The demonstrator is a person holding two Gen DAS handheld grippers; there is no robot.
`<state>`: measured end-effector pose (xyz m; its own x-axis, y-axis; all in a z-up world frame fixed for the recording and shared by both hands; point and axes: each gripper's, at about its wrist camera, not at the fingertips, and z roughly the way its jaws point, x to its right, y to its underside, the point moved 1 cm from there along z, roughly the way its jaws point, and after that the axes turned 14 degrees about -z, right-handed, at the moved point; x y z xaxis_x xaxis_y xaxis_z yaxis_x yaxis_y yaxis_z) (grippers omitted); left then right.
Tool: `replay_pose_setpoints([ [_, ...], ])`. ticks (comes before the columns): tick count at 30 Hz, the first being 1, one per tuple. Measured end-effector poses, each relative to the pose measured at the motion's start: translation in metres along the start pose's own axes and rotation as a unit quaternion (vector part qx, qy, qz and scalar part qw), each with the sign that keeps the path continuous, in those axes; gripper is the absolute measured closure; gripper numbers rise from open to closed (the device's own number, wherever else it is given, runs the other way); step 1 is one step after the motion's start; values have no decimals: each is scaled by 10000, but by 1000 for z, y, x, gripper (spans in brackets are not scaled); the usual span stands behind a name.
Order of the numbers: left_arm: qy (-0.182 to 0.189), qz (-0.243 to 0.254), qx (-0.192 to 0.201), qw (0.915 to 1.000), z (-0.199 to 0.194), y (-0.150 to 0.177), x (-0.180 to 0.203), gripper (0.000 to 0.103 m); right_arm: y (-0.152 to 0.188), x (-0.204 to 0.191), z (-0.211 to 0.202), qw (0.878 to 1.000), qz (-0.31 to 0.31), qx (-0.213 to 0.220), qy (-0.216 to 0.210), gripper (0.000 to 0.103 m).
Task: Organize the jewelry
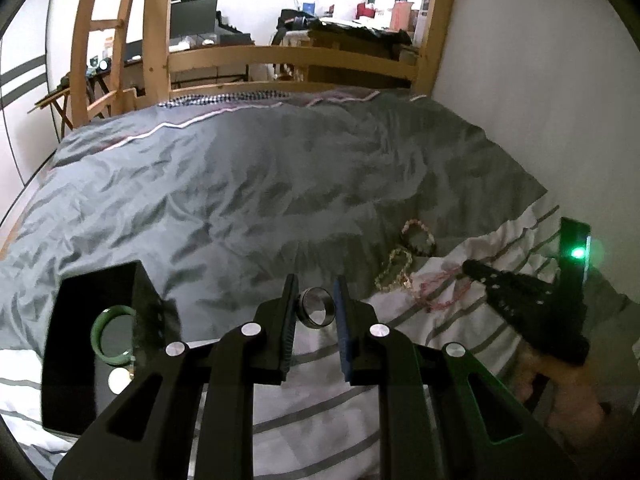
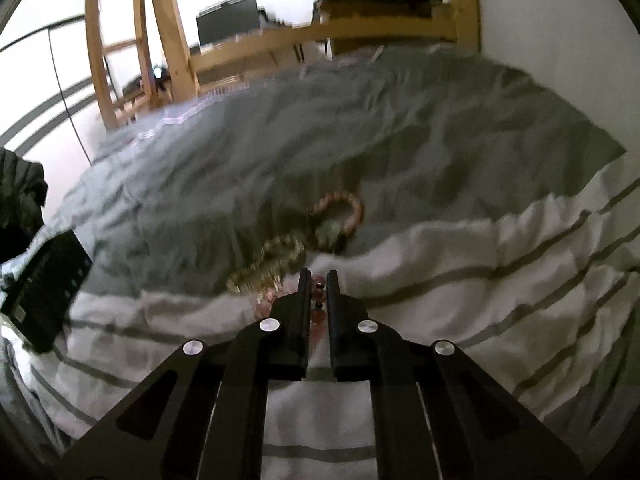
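My left gripper (image 1: 317, 286) is shut on a wide silver ring (image 1: 315, 307), held above the striped bedding. A black jewelry box (image 1: 96, 344) lies open at the left with a green bangle (image 1: 112, 338) inside. My right gripper (image 2: 319, 278) is nearly closed around a pink bead bracelet (image 2: 319, 300) on the white sheet; it also shows in the left wrist view (image 1: 472, 270), touching that bracelet (image 1: 440, 288). A gold bead bracelet (image 2: 268, 266) and a peach bead bracelet (image 2: 340, 216) lie just beyond.
A grey duvet (image 1: 260, 184) covers the bed, with a white striped sheet (image 2: 480, 280) nearer me. A wooden bed frame (image 1: 280, 60) and ladder stand at the far end. A white wall (image 1: 540, 80) runs along the right. The box shows at left (image 2: 44, 284).
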<state>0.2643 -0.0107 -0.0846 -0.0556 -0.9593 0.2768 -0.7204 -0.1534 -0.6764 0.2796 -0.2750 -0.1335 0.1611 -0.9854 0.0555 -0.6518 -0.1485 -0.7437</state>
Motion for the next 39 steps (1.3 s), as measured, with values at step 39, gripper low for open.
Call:
replay_pose_setpoints([
  [39,-380,-403,936,9941,-89,-35,-103,86,-82,-163,-90,9645,-639,1211,-2258,95],
])
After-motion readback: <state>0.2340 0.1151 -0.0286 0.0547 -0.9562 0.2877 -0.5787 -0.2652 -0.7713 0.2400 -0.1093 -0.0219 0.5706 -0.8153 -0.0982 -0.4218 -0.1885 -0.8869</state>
